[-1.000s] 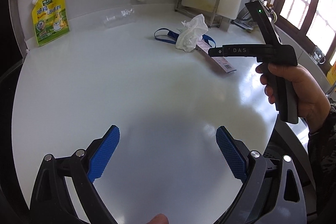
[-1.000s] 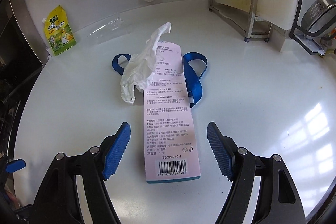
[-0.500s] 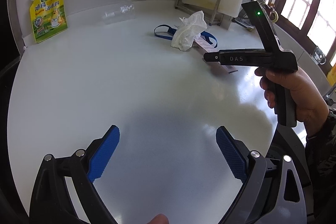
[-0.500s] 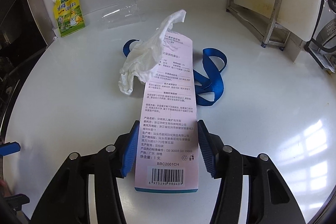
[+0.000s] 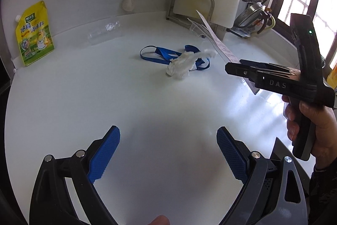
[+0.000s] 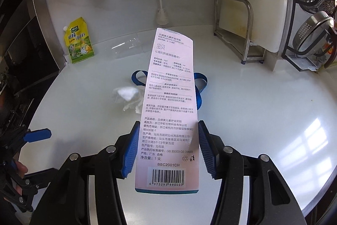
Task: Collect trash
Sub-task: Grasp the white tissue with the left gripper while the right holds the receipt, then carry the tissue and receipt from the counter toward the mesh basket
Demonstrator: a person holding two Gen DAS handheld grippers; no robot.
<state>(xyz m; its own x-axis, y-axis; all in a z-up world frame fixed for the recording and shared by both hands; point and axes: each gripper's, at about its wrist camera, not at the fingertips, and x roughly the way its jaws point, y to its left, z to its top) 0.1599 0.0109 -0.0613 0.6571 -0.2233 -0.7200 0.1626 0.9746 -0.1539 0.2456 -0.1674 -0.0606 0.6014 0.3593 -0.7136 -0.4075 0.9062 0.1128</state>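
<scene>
Right gripper (image 6: 167,149): jaws had just closed; blue pads clamped both long edges of the pink toothbrush card (image 6: 170,111), held clear of the white counter (image 6: 263,119).
Left gripper (image 5: 168,153): jaws spread wide, nothing between them.
Crumpled tissue (image 5: 182,65): on the counter at the card's 9 o'clock, lying against the blue strap (image 5: 160,54).
Yellow seasoning pouch (image 5: 33,34): against the wall, 10 o'clock.

Glossy white bench (image 6: 263,111) gleams; smooth printed card (image 6: 170,98), crumpled soft tissue (image 6: 126,96), woven blue strap (image 5: 160,54), ribbed tool pads (image 6: 130,149).
</scene>
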